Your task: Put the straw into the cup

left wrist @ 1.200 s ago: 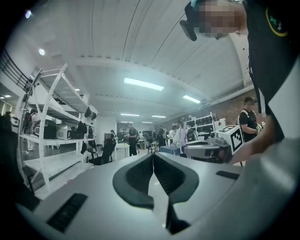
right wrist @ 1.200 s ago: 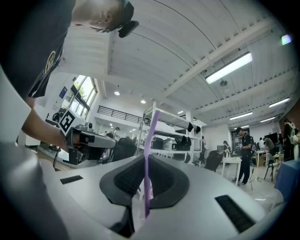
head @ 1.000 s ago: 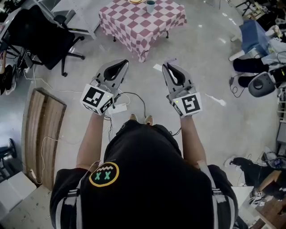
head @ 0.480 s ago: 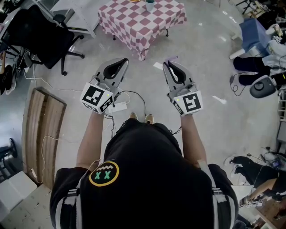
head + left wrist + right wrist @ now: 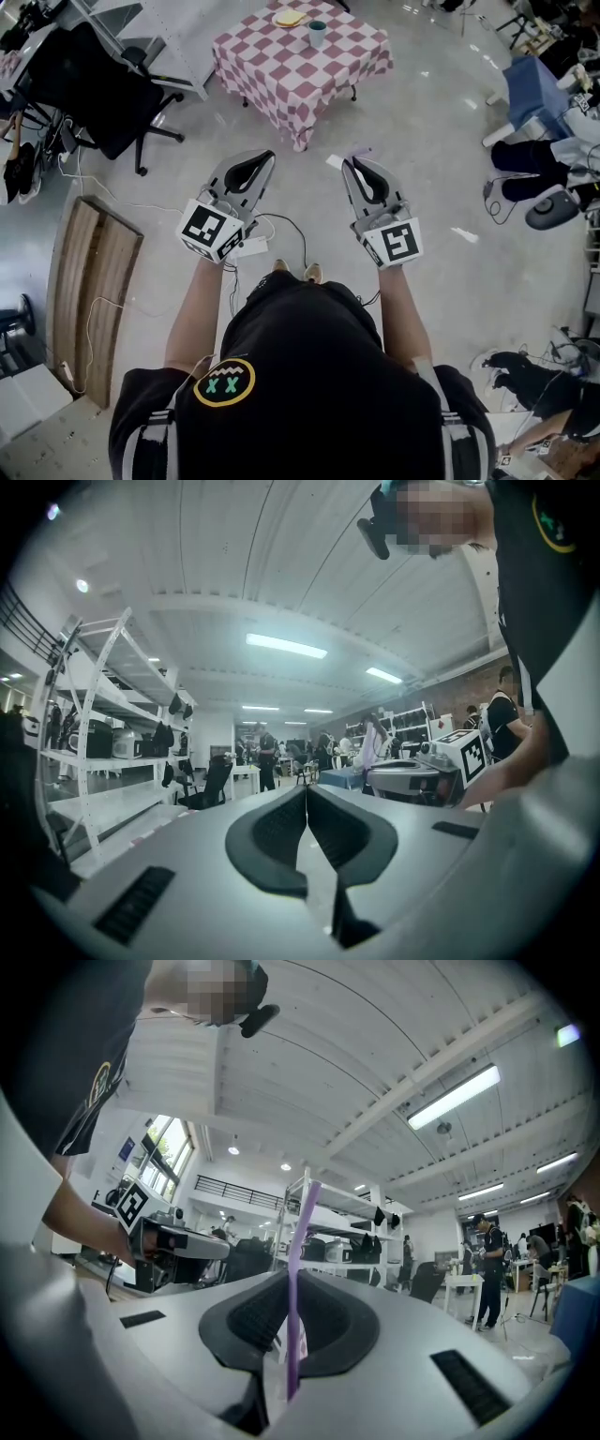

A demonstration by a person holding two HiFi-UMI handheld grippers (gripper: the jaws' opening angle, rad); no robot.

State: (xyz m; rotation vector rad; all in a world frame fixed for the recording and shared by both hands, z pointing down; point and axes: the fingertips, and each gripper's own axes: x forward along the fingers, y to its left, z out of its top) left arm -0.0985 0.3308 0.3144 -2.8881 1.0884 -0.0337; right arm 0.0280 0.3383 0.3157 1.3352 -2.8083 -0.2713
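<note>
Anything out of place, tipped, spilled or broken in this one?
Nothing stands out. The thin purple straw is clamped upright in the right gripper, the teal cup stands upright on the pink-and-white checked table ahead, nothing spilled. Only loose cables trail across the floor by the person's feet.

a: how are the arms set?
b: the left forearm [image 5: 195, 305] and right forearm [image 5: 401, 305] both reach forward from the torso, side by side and a little apart.
a: and the grippers?
b: both point ahead, about level. the left gripper [image 5: 266, 155] has its jaws closed tip to tip with nothing between them. the right gripper [image 5: 349, 161] is pinched on a thin purple straw [image 5: 302, 1232] that stands up between its pads.
</note>
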